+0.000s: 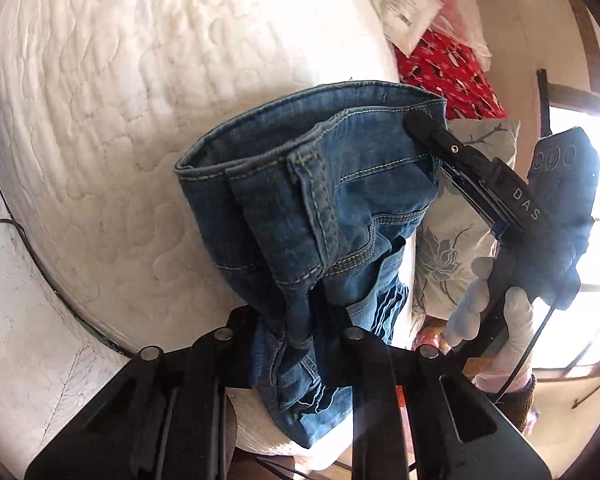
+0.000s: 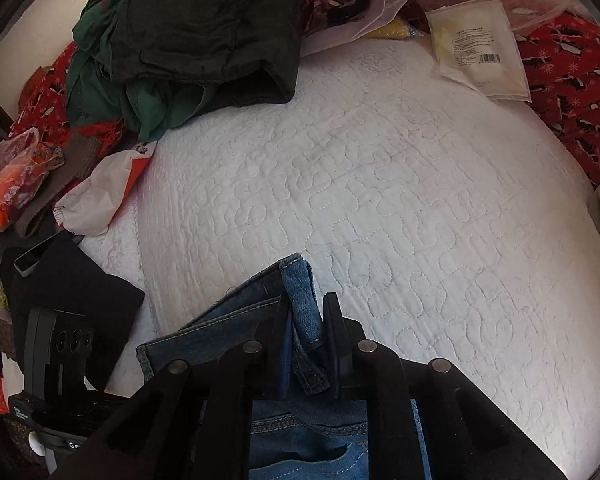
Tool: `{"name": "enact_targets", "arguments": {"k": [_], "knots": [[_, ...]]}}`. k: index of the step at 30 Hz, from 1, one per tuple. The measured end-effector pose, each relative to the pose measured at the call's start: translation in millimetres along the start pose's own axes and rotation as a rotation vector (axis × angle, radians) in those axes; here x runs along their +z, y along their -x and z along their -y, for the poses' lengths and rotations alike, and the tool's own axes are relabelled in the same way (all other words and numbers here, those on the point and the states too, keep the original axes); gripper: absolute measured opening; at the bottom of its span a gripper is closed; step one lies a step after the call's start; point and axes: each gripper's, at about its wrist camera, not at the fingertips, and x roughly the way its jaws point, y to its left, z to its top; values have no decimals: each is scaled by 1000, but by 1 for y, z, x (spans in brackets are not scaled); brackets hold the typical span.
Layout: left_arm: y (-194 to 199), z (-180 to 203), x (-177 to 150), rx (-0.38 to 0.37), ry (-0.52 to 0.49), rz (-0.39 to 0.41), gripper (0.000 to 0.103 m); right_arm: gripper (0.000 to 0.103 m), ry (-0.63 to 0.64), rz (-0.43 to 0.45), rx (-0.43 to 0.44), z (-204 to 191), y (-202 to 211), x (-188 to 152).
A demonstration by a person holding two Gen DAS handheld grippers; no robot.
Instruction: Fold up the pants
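Blue denim pants [image 1: 312, 216] hang bunched in the air above the white quilted bed [image 1: 140, 80]. My left gripper [image 1: 296, 332] is shut on a gathered part of the denim. My right gripper [image 1: 420, 128] comes in from the right, held by a gloved hand, and is shut on the waistband corner. In the right wrist view the right gripper [image 2: 304, 344] pinches the waistband of the pants [image 2: 296, 292] over the bed [image 2: 380, 180]. The left gripper's body [image 2: 60, 360] shows at the lower left there; its fingers are hidden.
A dark green garment pile [image 2: 188, 32] lies at the bed's far left. A red patterned cloth [image 2: 572, 92], a white packet [image 2: 480, 48] and plastic bags [image 2: 100, 192] ring the bed. A floral pillow [image 1: 452, 248] and a bright window [image 1: 580, 240] are at the right.
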Motion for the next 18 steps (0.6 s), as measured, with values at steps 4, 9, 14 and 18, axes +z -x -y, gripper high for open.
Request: {"name": "enact_targets", "arguments": {"k": [4,9,14,18], "knots": [[16,47,-27,70,-223,77,17,14,-74,114,57,14,55,-25],[19,116,-78,133,-516,140,17,14,-200,258,108,47,125,-80],[-16,170,-141,180,-788,94,17,14,-362,381,134,92,180,-171],[-82,187,-202,251,-975,-68,17,14,-569,409,78,145,192,-265]]}}
